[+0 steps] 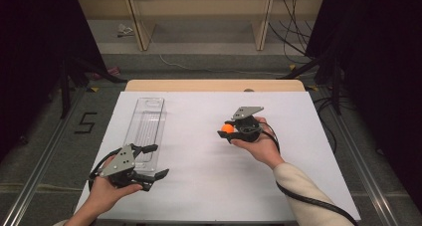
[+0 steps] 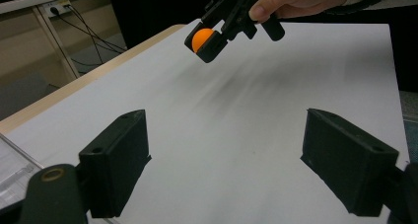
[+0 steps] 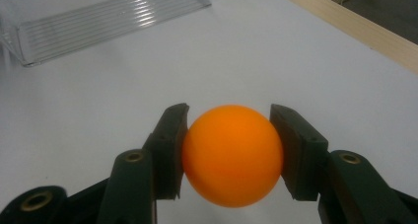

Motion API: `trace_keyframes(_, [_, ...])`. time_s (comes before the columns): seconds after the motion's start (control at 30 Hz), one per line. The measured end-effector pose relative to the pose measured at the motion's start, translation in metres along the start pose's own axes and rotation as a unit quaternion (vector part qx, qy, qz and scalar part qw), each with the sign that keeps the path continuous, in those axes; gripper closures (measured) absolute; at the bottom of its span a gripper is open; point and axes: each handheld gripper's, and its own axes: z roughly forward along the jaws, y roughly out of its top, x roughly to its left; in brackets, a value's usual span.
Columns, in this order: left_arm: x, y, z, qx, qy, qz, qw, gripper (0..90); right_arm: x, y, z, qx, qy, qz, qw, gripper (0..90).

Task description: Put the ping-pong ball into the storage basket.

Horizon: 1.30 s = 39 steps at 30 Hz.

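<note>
The ball has both its sides hidden by the pads of the right tongs, and its bottom is cut off by the picture's edge. In the high view the left tongs cover the near end of the clear tray. In the left gripper view, only a corner of that tray shows at the edge.

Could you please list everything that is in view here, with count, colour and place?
ball: one, orange, clamped between the right gripper's jaws above the sheet
tray: one, clear plastic, long, lying on the left part of the sheet
sheet: one, white, covering the tabletop
table: one, light wood, its far edge showing beyond the sheet
left gripper: one, black, jaws wide apart and empty, beside the tray's near end
right gripper: one, black, shut on the ball, right of centre
</note>
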Motion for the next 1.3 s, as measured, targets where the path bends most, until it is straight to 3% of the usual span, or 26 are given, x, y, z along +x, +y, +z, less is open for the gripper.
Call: trace_keyframes(1.3, [0.000,0.000,0.000,0.000,0.000,0.000,1.0000,17.7,0.005,0.008,0.012,-0.003,0.007,-0.001,1.0000,51.4])
